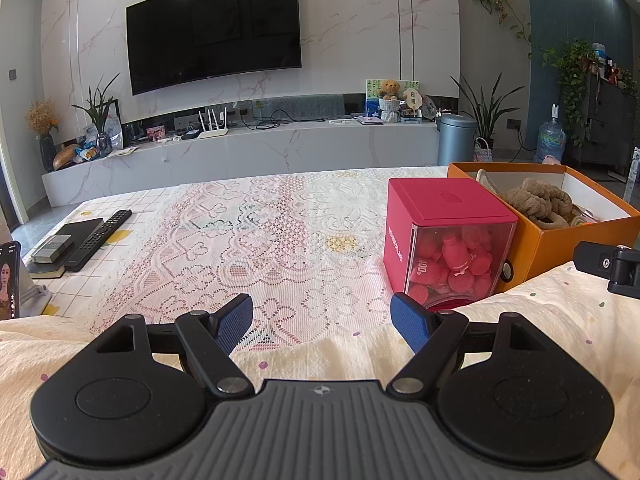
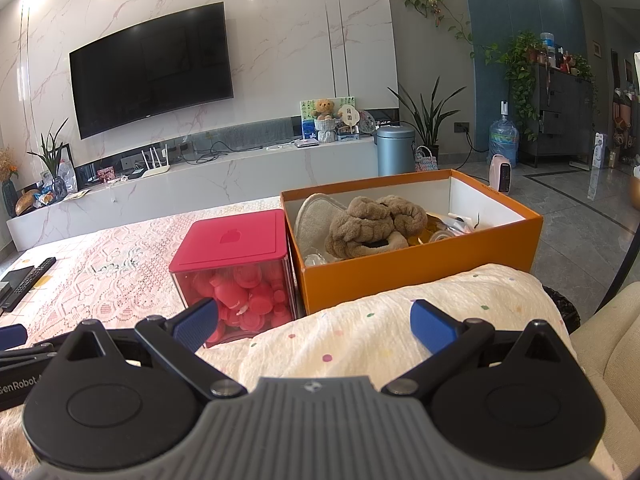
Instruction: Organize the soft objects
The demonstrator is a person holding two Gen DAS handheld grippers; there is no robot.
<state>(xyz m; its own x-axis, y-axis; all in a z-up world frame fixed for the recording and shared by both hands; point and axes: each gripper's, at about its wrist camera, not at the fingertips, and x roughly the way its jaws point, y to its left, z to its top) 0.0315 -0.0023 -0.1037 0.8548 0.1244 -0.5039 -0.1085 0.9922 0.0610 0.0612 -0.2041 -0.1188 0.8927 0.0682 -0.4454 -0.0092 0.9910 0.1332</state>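
Observation:
A cream blanket with coloured dots (image 2: 380, 332) lies bunched along the near edge of the table; it also shows in the left wrist view (image 1: 540, 312). An orange box (image 2: 420, 268) holds brown fluffy soft items (image 2: 372, 224) and a cream pad; the box also shows in the left wrist view (image 1: 560, 240). My left gripper (image 1: 322, 320) is open and empty above the blanket's edge. My right gripper (image 2: 314, 322) is open and empty above the blanket, short of the box.
A red cube box (image 1: 444, 240) with a clear front full of red pieces stands left of the orange box. A remote (image 1: 100, 236), a dark flat box and a phone (image 1: 10, 280) lie at the table's left edge. The lace cloth (image 1: 260, 240) covers the table.

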